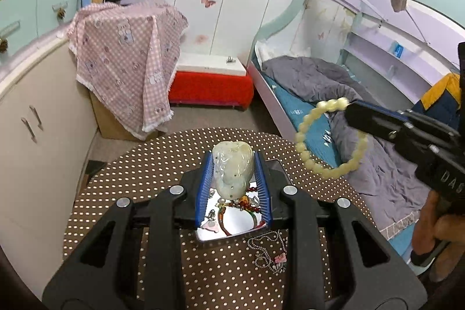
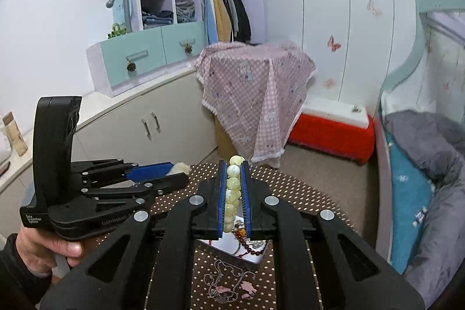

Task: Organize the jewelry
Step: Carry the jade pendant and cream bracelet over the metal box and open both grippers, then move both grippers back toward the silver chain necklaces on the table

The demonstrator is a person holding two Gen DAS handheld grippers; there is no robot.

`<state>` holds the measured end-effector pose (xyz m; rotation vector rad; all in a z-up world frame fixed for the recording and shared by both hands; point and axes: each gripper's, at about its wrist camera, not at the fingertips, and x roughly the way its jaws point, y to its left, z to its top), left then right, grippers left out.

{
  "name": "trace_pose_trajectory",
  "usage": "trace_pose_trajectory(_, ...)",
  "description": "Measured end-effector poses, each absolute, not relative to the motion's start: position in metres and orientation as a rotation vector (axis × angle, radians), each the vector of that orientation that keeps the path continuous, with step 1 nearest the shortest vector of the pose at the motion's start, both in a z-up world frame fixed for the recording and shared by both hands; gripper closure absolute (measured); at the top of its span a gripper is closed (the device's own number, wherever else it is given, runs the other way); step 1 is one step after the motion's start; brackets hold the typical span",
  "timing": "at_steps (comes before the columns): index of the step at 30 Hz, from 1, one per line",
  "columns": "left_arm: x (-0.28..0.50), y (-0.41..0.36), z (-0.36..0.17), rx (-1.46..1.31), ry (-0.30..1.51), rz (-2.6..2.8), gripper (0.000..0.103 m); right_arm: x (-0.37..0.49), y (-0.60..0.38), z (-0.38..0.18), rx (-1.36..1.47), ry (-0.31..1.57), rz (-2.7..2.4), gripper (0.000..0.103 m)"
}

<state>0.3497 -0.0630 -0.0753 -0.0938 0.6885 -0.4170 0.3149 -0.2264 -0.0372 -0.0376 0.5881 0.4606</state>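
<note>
My left gripper [image 1: 233, 157] is shut on a pale carved jade pendant [image 1: 231, 169], held above a shiny tray [image 1: 216, 236] with red bead strings and small pieces in it. My right gripper [image 2: 234, 164] is shut on a pale yellow bead bracelet [image 2: 233, 186]; in the left wrist view the bracelet [image 1: 330, 135] hangs as a ring from the right gripper's tips [image 1: 350, 106], to the right of and above the table. A silver chain necklace with a pink charm [image 1: 271, 253] lies on the polka-dot table [image 1: 139, 164] in front of the tray.
The small round table stands in a bedroom. A cream cabinet [image 1: 37, 118] is at left, a box under pink checked cloth [image 1: 125, 54] and a red-and-white bench [image 1: 210, 83] behind, a bed with grey duvet [image 1: 334, 89] at right.
</note>
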Motion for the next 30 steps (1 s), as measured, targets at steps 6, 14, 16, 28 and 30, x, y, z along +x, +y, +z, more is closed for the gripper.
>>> trace_pose_trajectory(6,0.367,-0.062,-0.089,-0.099,0.728,-0.351,0.02,0.343,-0.234,-0.066,0.035,0.678,0.435,0.078)
trace_pose_trajectory(14,0.351,-0.041,-0.082,-0.121,0.682,-0.265,0.013,0.335,-0.267,-0.067,0.14,0.647,0.297,0.007)
trace_pose_trajectory(16,0.344,-0.037,-0.08,-0.122,0.668,-0.253,0.013,0.331,-0.273,-0.066,0.151,0.639,0.285,0.007)
trace_pose_trajectory(28,0.299,-0.031,-0.06,-0.098,0.583,-0.224,0.013,0.302,-0.28,-0.057,0.144,0.611,0.267,0.007)
trace_pose_trajectory(30,0.294,-0.033,-0.06,-0.09,0.576,-0.224,0.013,0.294,-0.279,-0.055,0.138,0.602,0.266,0.007)
